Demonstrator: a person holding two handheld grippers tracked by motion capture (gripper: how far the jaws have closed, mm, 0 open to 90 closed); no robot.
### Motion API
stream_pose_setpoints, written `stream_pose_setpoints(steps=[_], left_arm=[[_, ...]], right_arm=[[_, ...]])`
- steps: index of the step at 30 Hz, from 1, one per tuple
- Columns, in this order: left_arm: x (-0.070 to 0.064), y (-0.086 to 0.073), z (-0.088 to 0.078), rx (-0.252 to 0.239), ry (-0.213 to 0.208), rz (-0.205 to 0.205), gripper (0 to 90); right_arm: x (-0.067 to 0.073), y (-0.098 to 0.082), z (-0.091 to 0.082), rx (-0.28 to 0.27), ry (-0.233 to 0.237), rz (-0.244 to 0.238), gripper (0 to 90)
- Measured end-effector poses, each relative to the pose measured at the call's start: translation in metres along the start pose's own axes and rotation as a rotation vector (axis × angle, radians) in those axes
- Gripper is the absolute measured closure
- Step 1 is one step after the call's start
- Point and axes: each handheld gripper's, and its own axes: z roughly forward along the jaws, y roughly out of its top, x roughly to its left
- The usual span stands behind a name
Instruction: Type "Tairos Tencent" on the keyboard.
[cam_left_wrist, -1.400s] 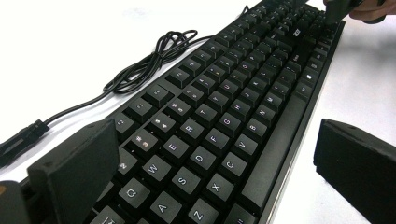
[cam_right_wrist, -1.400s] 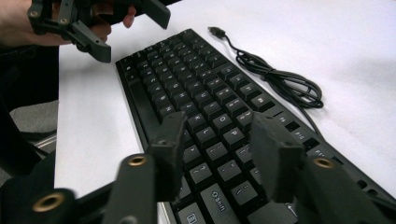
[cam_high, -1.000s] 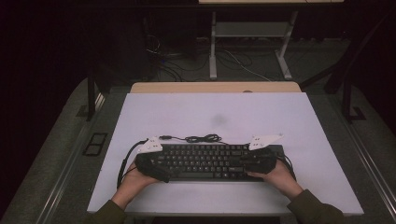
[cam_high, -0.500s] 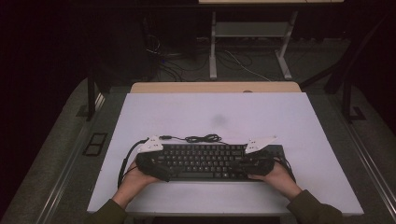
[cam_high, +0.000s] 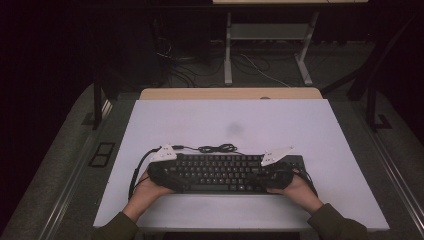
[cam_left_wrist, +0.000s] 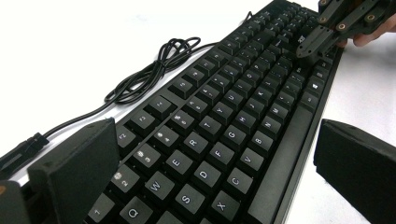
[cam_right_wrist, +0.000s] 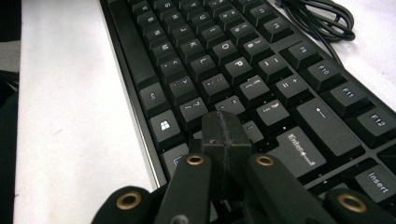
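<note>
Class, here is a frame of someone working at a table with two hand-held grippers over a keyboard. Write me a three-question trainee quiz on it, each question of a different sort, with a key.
1. True or false: the right hand-held gripper has its jaws spread wide apart.
2. Multiple choice: where does the coiled black cable lie? A) on the keys B) on the white table top beyond the flat black plastic computer keyboard C) off the table's edge
3. Fill in: the left hand-held gripper holds its two jaws ____, one on each side of the keyboard's letter end.

Key: 1 false, the jaws are pressed together above the keys near Enter; 2 B; 3 open.
</note>
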Motion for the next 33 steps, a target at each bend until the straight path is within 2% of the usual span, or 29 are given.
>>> stream_pose_setpoints(steps=[19,28,33], left_arm=[[0.0,0.01,0.017,-0.001,-0.009,0.007,0.1],[0.004,0.018,0.021,-0.021,-0.018,0.002,9.4],[0.005,0.022,0.027,-0.012,-0.023,0.011,16.2]], right_arm=[[0.0,0.0,0.0,0.003,0.003,0.01,89.4],[0.0,0.0,0.0,0.005,0.004,0.013,89.4],[0.0,0.0,0.001,0.003,0.007,0.009,89.4]])
